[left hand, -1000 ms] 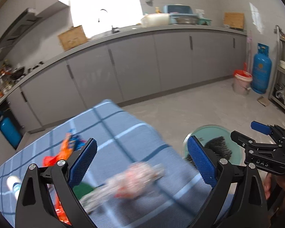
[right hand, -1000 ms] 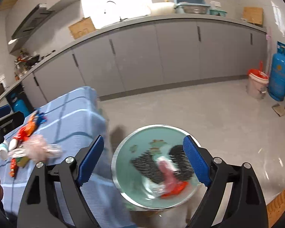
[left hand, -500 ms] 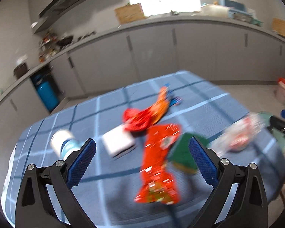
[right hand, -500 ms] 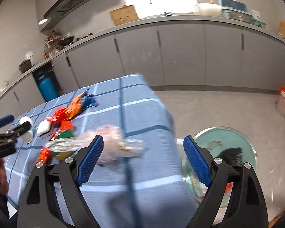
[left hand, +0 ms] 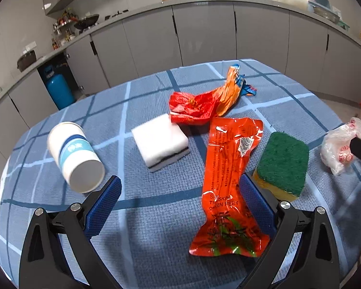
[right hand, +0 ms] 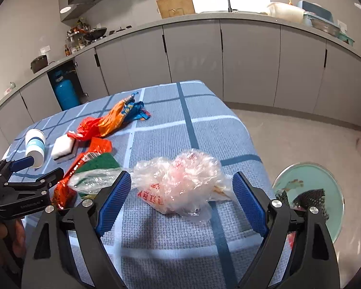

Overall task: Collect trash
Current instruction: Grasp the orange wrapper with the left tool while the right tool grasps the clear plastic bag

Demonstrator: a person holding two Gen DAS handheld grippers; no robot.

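A soft blue cloth with a woven, bumpy feel and crossing light and dark stripes covers the desk (left hand: 156, 216). The landmark here is the white sponge block (left hand: 160, 142), a thick square with a dark layer at its bottom.

Left of the block lies a paper cup (left hand: 75, 155) on its side, smooth and round, white with a blue band. Behind the block sits a crumpled red and orange wrapper (left hand: 204, 103), shiny and wrinkled. Right of the block lies a long flat red packet (left hand: 228, 183), glossy like foil, with green leaves printed near its end. Further right is a scrubbing sponge (left hand: 282, 162), rough green on top and yellow below. Past that is a thin see-through plastic bag (right hand: 180, 183), all scrunched, with red print.

The left gripper (left hand: 179, 207) has its ridged blue pads wide apart, and the end of the red packet lies between them, not squeezed. The right gripper (right hand: 181, 198) is also wide apart, with the scrunched bag between its pads, not pinched.
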